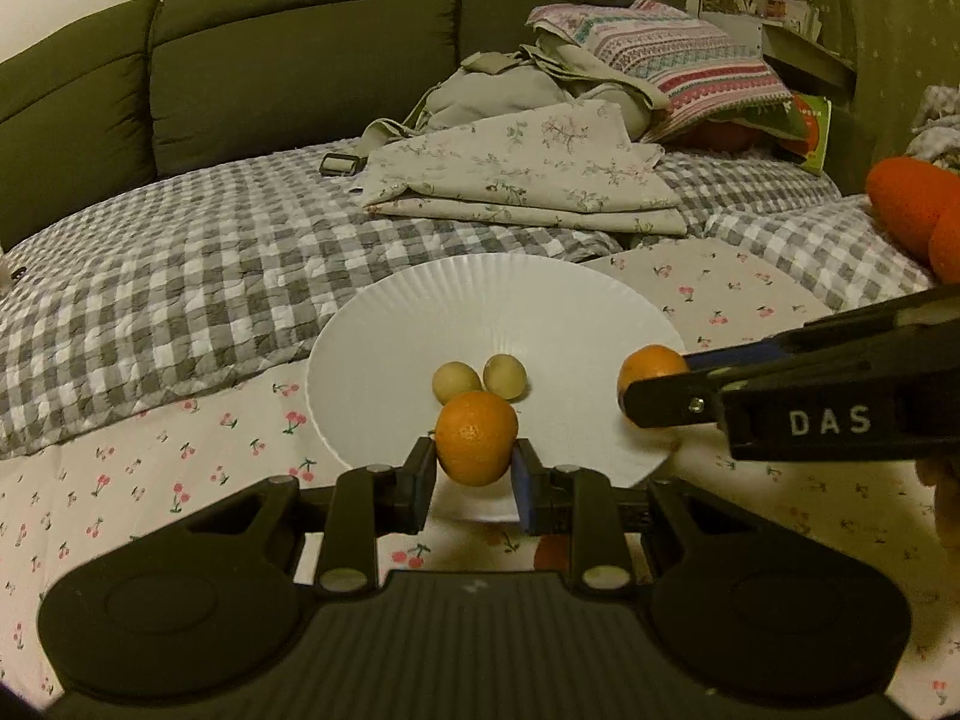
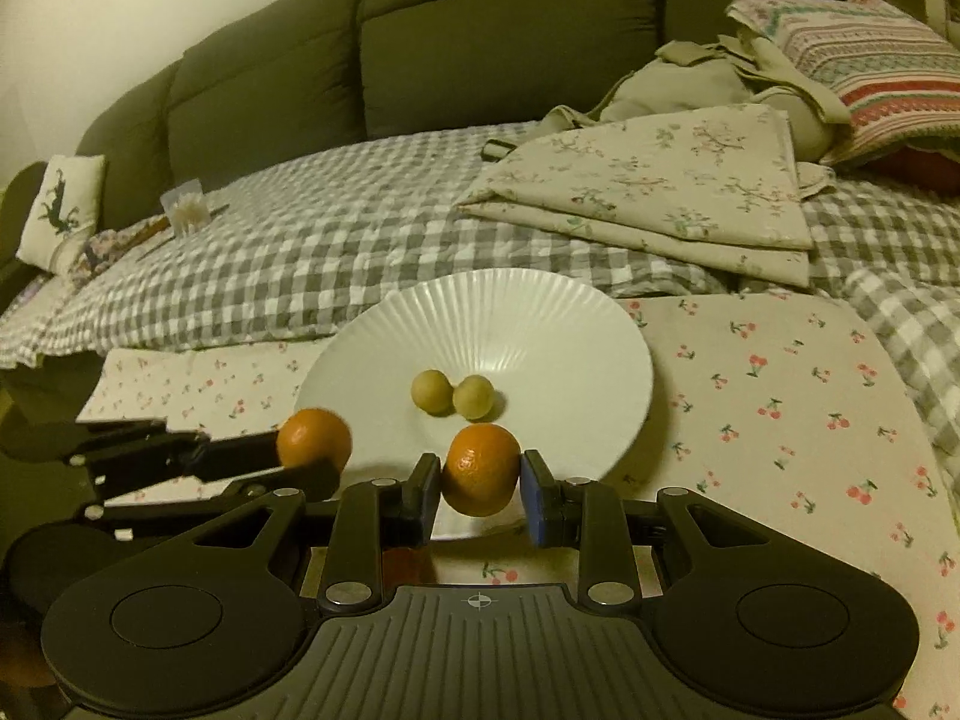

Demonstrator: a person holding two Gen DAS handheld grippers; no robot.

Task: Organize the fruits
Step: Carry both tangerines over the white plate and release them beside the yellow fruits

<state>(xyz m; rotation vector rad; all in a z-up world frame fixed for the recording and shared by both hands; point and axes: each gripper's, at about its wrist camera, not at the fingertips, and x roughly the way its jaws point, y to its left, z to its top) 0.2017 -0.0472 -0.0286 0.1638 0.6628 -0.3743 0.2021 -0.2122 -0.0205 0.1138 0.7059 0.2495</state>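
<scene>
- Orange is the colour I see most: my left gripper (image 1: 474, 471) has its fingers squeezed on one small orange (image 1: 476, 438), and my right gripper (image 2: 480, 483) has its fingers squeezed on another small orange (image 2: 481, 469).
- I hold both up in the air at the near edge of the white ridged plate (image 1: 480, 312). I think they are meant to go on it, so all the fruit sits in one place.
- Two little pale green fruits (image 1: 480, 381) already lie on the plate, touching each other near its middle.
- From the left camera, the right gripper comes in from the side with its orange over the plate's rim. From the right camera, the left one does the same.
- The plate sits on a cloth with red cherries (image 2: 780, 396) on a bed with a grey checked quilt (image 1: 180, 276).
- Farther back are a folded flowery sheet (image 2: 660, 192), a striped pillow (image 2: 870, 60) and a dark green couch back (image 1: 270, 60). They are well away.
- The green fruits may get in my way. If I set an orange down too close, it could bump them and they may roll.
- My two grippers are near each other, so they could knock together.
</scene>
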